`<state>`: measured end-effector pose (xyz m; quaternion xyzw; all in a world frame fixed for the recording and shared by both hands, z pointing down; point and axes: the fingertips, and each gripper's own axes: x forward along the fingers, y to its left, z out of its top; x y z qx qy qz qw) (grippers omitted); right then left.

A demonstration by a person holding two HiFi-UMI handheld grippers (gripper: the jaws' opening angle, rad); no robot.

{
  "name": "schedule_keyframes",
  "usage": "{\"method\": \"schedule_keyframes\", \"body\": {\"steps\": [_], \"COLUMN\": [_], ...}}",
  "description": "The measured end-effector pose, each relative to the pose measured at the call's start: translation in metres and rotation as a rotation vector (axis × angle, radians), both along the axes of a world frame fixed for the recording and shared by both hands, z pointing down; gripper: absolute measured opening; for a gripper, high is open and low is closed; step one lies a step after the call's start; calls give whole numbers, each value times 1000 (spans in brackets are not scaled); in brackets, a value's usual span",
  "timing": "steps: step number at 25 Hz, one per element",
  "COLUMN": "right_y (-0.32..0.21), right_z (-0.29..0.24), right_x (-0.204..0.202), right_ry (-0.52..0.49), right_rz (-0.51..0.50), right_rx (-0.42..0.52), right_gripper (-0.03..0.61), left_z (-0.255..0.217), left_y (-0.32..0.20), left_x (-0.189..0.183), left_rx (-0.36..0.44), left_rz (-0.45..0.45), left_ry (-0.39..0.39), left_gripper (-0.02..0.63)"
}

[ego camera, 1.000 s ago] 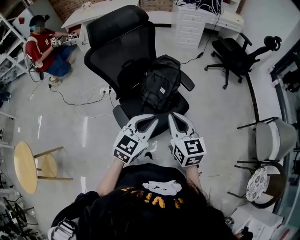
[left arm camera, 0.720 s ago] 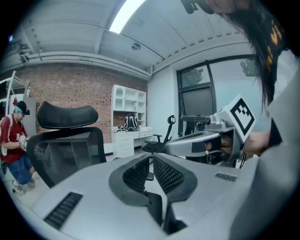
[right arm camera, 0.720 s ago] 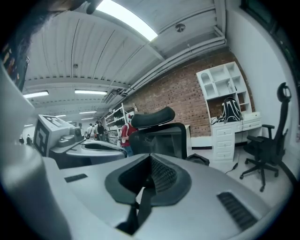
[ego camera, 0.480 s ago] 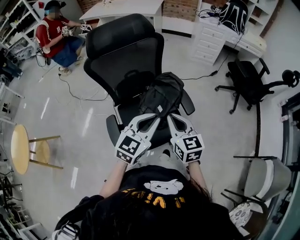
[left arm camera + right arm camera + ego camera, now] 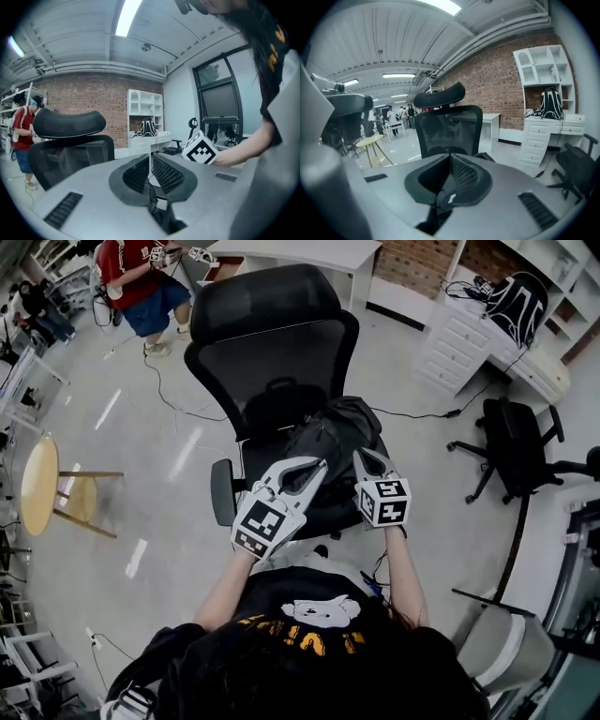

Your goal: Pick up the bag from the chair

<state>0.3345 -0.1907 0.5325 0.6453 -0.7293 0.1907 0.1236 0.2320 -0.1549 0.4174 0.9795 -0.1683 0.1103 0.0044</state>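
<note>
A black backpack (image 5: 330,434) lies on the seat of a black mesh office chair (image 5: 272,343), leaning against its backrest. My left gripper (image 5: 321,464) is shut and empty, its tips over the bag's near left edge. My right gripper (image 5: 359,455) is also shut and empty, at the bag's near right side. In the right gripper view the shut tips (image 5: 450,157) point at the chair back (image 5: 450,123), and a dark piece of the bag with a white label (image 5: 449,198) shows below them. The left gripper view has the shut tips (image 5: 150,157) with the chair's headrest (image 5: 69,123) at the left.
A person in red (image 5: 141,277) stands at the far left by a white desk. A round wooden stool (image 5: 42,484) is on the left. White drawers carrying another backpack (image 5: 516,306), a second black chair (image 5: 520,442) and a grey chair (image 5: 497,648) are on the right. Cables run across the floor.
Both grippers have moved forward to the bag; their tips, short of the seat before, now lie over the bag's near edge. The right gripper has dropped lower. Both stayed shut.
</note>
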Motion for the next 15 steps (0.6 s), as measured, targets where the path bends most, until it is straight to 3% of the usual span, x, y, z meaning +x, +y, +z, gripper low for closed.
{"method": "schedule_keyframes", "body": {"steps": [4,6,11,15], "right_y": [-25,-32,-42,-54], "right_z": [45,69,127,155], "right_x": [29,41,74,98], "right_ry": [-58,-78,-127,-180], "right_rz": [4,-14,10,70], "right_rx": [-91,-145,-280,-333], "right_gripper": [13,146,229,282], "left_z": [11,13,6,9], "left_y": [-15,-21,-33,-40], "left_x": [4,8,11,8], "left_rx": [-15,-20,-53,-51], "left_rz": [-44,-60,-104,-140], "left_ry": [-24,-32,-15,-40], "left_gripper": [29,29,29,29]}}
